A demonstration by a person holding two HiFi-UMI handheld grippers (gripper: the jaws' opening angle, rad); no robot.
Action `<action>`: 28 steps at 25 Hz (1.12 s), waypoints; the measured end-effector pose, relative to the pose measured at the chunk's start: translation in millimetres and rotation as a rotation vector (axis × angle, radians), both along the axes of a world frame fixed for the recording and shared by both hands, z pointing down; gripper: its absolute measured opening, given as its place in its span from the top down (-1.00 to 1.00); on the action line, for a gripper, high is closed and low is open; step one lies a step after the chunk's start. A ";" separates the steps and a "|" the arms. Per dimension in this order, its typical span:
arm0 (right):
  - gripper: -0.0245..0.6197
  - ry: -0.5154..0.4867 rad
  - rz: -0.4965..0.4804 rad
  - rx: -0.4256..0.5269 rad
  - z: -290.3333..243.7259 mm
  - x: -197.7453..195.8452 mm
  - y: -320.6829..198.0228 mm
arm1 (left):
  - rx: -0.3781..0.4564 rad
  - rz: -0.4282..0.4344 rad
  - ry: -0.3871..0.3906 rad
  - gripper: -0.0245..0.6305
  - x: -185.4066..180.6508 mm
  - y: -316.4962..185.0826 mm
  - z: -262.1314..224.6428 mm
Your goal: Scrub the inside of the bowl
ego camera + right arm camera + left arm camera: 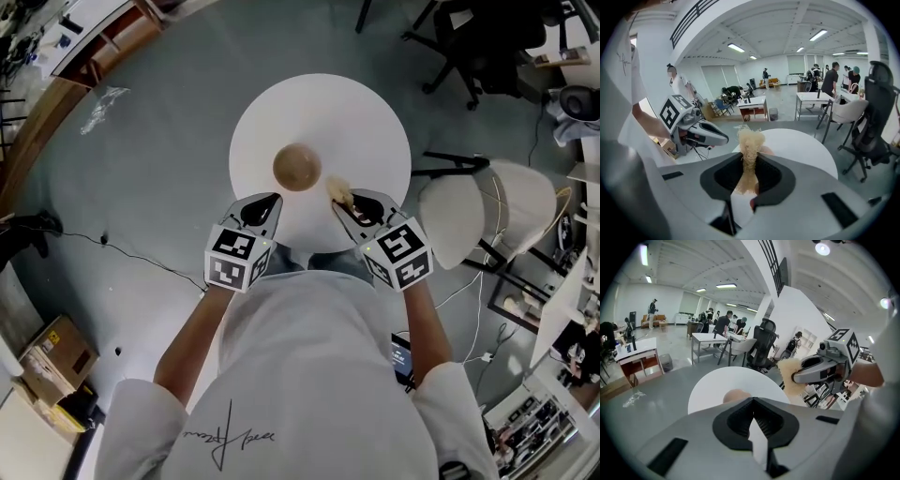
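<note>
A small wooden bowl [297, 167] stands upright near the middle of the round white table [366, 122]; in the left gripper view only the bowl's rim [736, 395] shows behind the jaws. My right gripper [343, 199] is shut on a pale fibrous scrubber [338, 192], just right of the bowl and apart from it. The scrubber [749, 145] sticks up between the right jaws. My left gripper [271, 202] is shut with nothing in it, hovering at the table's near edge below and left of the bowl.
A white chair [487, 211] stands right of the table and a dark office chair [478, 47] beyond it. Cables [131, 253] run over the grey floor at left. Cardboard boxes [56, 352] sit at lower left. People and desks fill the far room [717, 329].
</note>
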State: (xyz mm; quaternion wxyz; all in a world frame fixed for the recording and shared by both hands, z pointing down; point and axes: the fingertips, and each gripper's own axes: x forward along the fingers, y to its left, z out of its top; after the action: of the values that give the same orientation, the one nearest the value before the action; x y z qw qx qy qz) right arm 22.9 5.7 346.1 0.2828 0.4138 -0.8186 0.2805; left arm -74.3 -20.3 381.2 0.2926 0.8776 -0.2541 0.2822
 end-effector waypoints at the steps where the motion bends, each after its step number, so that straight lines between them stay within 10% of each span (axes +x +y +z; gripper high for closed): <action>1: 0.66 0.010 -0.004 -0.002 3.7 1.0 0.1 | -0.002 0.002 -0.006 0.91 0.3 0.2 3.4; 16: 0.66 0.088 -0.077 -0.048 56.8 21.1 -25.0 | -0.301 -0.217 0.184 0.90 4.4 -21.1 46.5; 28: 0.66 0.099 -0.146 -0.105 96.4 23.6 -44.5 | -0.382 -0.396 0.074 0.88 -5.9 -43.6 101.2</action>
State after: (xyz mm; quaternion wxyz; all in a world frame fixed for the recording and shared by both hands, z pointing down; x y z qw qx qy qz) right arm 46.4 -38.8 442.5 0.3640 0.3512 -0.8156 0.2809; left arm -80.1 -63.9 482.4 0.5112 0.7495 -0.3521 0.2302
